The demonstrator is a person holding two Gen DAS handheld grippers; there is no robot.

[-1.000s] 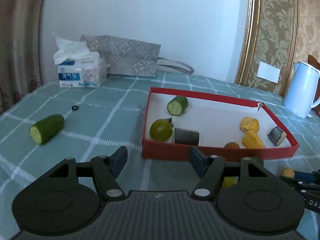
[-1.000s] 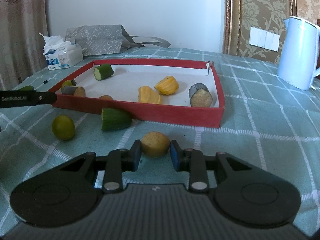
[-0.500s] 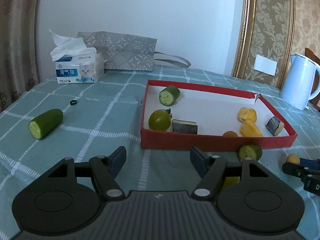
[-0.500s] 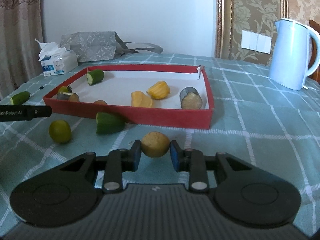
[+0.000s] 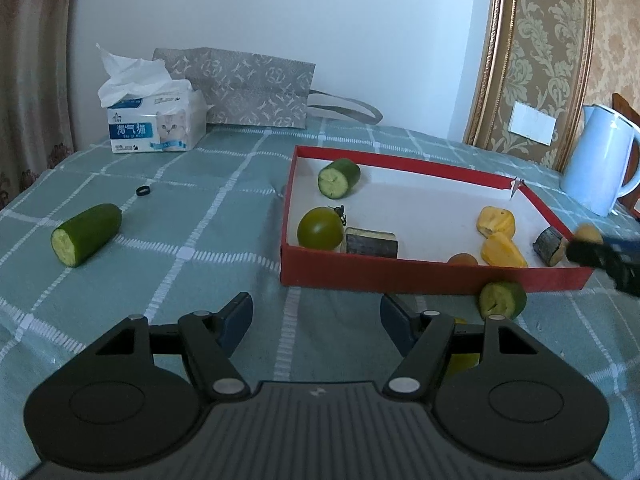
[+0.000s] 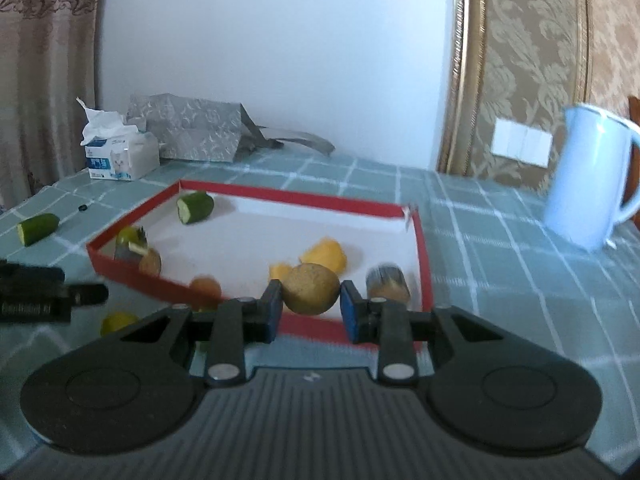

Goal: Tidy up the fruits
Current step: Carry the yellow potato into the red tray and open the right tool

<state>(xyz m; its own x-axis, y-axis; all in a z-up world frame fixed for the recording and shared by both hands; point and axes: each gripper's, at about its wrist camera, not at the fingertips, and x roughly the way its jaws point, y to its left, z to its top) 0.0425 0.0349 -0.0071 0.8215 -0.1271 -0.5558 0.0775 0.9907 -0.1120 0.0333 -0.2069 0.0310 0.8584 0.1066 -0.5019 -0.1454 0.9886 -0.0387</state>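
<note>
Clutter ringed the red tray [image 5: 436, 270] on the checked cloth [image 5: 192, 216]: a tissue box [image 5: 156, 124] and a grey bag [image 5: 256, 88] by the wall, a kettle [image 5: 600, 160] to the right, a small black ring [image 5: 143, 191] and a cucumber piece [image 5: 86, 234] well to the tray's left. Just outside the tray's near wall lay a green stub [image 5: 502, 300], and a lime [image 6: 116, 322] sat near it, partly hidden. Inside were another cucumber piece [image 5: 339, 178], a green tomato [image 5: 320, 228] touching a dark chunk [image 5: 372, 242], two yellow pieces [image 5: 498, 236], a small brown fruit [image 5: 462, 259] and a second dark chunk [image 5: 550, 240].

Only the right wrist view showed the potato [image 6: 311, 289] plainly, clamped between the right gripper's [image 6: 310, 308] blue pads and held above the tray's near wall; that view was blurred. The left wrist view caught it merely as a yellowish lump at the right edge, over the tray's right end. That view alone showed the stub's cut face.

The left gripper [image 5: 316, 314] hung low before the tray, level, its fingers wide apart with nothing between them.
</note>
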